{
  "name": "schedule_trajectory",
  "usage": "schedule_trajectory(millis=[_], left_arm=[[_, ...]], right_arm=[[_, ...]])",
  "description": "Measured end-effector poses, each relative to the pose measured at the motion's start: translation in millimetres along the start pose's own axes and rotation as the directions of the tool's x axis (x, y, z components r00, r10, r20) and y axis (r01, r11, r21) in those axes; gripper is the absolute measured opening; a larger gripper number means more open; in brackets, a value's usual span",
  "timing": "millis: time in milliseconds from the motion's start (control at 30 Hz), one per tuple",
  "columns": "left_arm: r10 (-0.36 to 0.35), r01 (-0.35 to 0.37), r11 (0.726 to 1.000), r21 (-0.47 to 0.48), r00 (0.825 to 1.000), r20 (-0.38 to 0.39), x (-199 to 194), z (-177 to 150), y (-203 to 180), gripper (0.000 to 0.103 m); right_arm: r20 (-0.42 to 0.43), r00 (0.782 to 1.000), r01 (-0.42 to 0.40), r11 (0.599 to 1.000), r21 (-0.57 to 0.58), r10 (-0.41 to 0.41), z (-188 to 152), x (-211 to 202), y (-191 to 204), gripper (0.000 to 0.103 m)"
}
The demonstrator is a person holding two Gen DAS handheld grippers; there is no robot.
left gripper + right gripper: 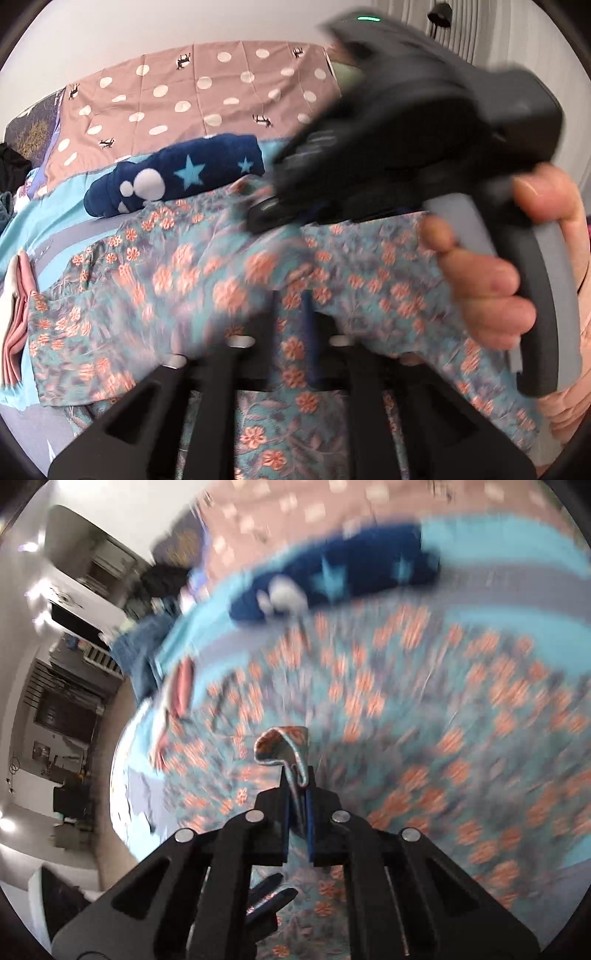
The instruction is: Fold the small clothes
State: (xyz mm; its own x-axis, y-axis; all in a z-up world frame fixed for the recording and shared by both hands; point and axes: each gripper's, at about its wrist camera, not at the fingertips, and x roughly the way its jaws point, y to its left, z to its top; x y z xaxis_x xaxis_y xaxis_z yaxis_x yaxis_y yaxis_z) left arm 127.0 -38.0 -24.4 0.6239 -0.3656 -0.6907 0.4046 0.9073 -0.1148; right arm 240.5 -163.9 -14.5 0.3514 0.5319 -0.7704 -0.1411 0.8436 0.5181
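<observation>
pinching a hem of the floral garment, right gripper clamped; left gripper fingers apart, cloth between; star piece already folded, this one barely begun.

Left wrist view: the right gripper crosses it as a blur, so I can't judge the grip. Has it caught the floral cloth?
Observer: Yes. The right gripper is shut on a fold at the floral cloth's edge.
Operator: Does any cloth show past its tips?
Observer: Yes. A small loop of the cloth curls up just beyond them.
</observation>
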Motion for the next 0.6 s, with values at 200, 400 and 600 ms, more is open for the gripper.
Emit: schedule_trajectory(millis=[200,400,600], left_arm=[[0.121,-0.119,0.992,-0.046,0.992,0.045,-24,-16,35,0.063],[0.35,-0.362,0.914,-0.182,0.932,-0.096,-30,-59,122,0.063],[0.372,-0.409,0.868,-0.283,0.911,-0.177,-41,-80,179,0.063]], right_arm=[[0.088,0.986,0.135,0.986,0.095,-0.144,-7,-27,-72,0.007],[0.027,0.992,0.12,0.979,0.165,-0.127,-23,-5,-114,0.015],[-0.004,0.995,0.097,0.983,0.156,-0.097,-28,3,-108,0.059]])
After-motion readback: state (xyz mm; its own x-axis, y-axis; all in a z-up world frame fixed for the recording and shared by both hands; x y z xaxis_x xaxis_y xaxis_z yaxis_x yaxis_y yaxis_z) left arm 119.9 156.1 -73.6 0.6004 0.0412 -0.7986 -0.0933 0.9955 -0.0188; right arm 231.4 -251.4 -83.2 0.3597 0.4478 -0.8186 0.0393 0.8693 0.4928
